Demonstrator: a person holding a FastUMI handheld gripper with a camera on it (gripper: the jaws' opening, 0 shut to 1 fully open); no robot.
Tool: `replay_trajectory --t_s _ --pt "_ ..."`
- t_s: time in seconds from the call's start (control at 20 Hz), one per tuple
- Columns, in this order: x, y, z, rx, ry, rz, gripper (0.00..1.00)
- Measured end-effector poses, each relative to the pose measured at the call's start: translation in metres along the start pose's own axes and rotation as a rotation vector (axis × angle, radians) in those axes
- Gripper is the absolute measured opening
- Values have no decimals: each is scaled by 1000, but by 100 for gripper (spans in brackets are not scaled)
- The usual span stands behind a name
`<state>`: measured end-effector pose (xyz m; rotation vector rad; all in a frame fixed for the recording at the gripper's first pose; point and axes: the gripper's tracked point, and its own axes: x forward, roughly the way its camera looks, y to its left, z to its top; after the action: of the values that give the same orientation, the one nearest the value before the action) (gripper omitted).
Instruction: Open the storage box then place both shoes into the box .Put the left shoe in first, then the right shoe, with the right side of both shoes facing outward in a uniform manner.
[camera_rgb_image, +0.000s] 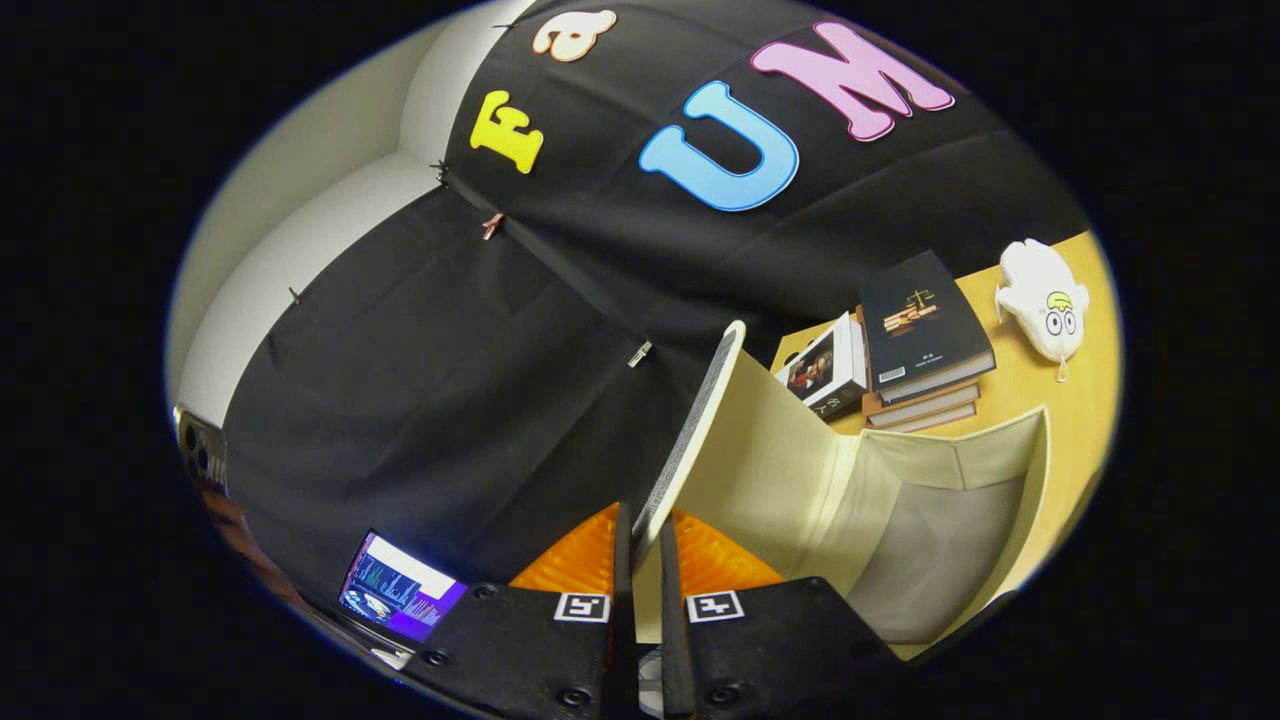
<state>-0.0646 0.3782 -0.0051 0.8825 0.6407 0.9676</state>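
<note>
We find the gripper (640, 545) closed to a narrow gap, both fingers pressing on the edge of the lid (700, 430) of the box (960, 470). The lid edge passes between the fingers and rises beyond them, standing raised and tilted. Its outer face is dark and speckled; its inner face is pale cream.

We see the box just beyond and to the right of the fingers, lying open. Its interior shows cream walls and a grey floor. We see nothing inside the part of the interior that is visible. A folded cream flap joins the lid to the near wall of the box.

The box rests on a table (1060, 400) with a light wood top. Beyond the box, on the table, we note a stack of books (925, 340), the top one dark-covered. A smaller book (825, 370) lies just beside the stack, toward the lid. A white plush toy (1045, 300) lies near the stack, apart from it, on the far side from the lid.

Black cloth (450, 360) forms the booth wall behind the lid and the table. To the left of the fingers, low down, we note a lit screen (400, 590). Further left, a phone (200, 450) shows its camera lenses. A pale wall (330, 180) shows past the cloth.
</note>
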Motion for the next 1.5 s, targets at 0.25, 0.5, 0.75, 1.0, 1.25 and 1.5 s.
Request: replay_trajectory --t_s 0.25,0.5,0.75,1.0,1.25,1.5 --pt "15 6 -4 -2 10 3 15" --pt "20 2 1 -14 -12 -6 33" --pt "11 -20 14 -47 -44 -81 97" --pt "-14 -60 35 -108 -103 -252 97" --pt "-83 -94 71 -227 -164 -410 97" --pt "-169 -147 87 -318 -186 -614 98"
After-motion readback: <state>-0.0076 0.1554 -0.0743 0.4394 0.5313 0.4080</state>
